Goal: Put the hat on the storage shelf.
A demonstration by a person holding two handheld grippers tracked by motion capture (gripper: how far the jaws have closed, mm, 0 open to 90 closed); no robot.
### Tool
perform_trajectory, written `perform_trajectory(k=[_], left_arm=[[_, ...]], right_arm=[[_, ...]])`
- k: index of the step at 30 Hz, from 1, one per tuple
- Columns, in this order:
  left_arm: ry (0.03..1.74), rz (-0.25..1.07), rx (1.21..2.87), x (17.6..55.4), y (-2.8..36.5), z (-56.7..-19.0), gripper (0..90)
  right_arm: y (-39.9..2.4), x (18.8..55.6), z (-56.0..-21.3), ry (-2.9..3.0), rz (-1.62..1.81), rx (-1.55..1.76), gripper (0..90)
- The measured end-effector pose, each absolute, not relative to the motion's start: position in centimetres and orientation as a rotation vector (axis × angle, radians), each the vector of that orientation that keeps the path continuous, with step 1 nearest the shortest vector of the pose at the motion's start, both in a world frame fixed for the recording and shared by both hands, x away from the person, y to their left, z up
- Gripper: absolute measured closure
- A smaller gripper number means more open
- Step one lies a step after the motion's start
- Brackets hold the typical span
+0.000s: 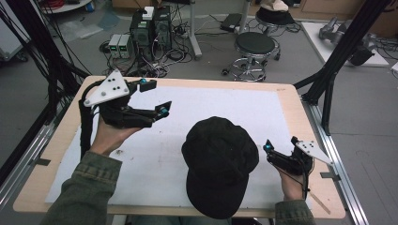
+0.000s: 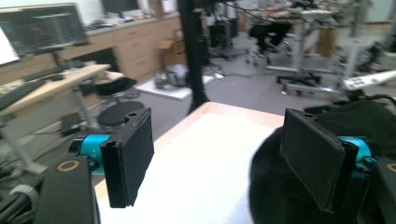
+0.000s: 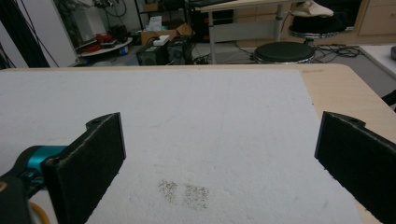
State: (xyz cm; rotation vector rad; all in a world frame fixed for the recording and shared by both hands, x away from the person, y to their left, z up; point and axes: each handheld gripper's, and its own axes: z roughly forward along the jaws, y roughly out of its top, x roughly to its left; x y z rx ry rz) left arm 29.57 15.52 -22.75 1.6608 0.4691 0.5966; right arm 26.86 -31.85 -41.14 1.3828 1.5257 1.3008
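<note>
counts: 1 cap, 2 grippers, 1 white mat, 1 table
cap: black, lying on the mat near the table's front edge, right of centre in the high view; brim points toward the person
cap in left gripper view: dark mass at lower right, behind the right-hand jaw; whether the jaw touches it, cannot tell
left gripper: held over the mat's left half, aimed across toward the cap, apart from it in the high view
left jaws: wide apart, nothing between the pads, only bare mat in the gap
right gripper: just right of the cap, near the table's right front corner; gap to the cap is small, contact not evident
right jaws: spread wide in the right gripper view, pads over bare mat, nothing clamped
hands: left hand under its gripper, right hand at the front edge; green sleeves on both arms
mat marks: 1 faint grey smudge between the right jaws, 1 small dark speck patch near the left wrist
around, off the table: 2 round black stools beyond the far edge, 2 black PC boxes with tangled cables on the floor, black frame struts at right
in the way: nothing lies on the mat between either gripper and the cap
</note>
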Motion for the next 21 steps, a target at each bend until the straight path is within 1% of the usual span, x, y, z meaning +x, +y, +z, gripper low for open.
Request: perform_trajectory(k=[8,13,15,17,21], left_arm=[[0.595,0.657,1.59,29.2,18.6,-24.6,25.5],[0.675,0.727,1.52,28.5,20.9,-26.2,25.5],[0.693,0.748,1.51,28.2,21.5,-26.7,23.9],[0.716,0.794,1.489,27.7,22.3,-27.8,23.5],[0.753,0.844,1.435,27.1,23.5,-29.4,23.3]], right_arm=[[-31.9,26.7,-41.1,1.524,1.316,1.354,0.6],[-31.8,26.6,-41.1,1.526,1.303,1.363,0.6],[-31.8,26.5,-41.2,1.526,1.292,1.355,0.6],[-31.7,26.5,-41.2,1.529,1.286,1.356,0.6],[-31.6,26.4,-41.2,1.529,1.278,1.356,0.6]])
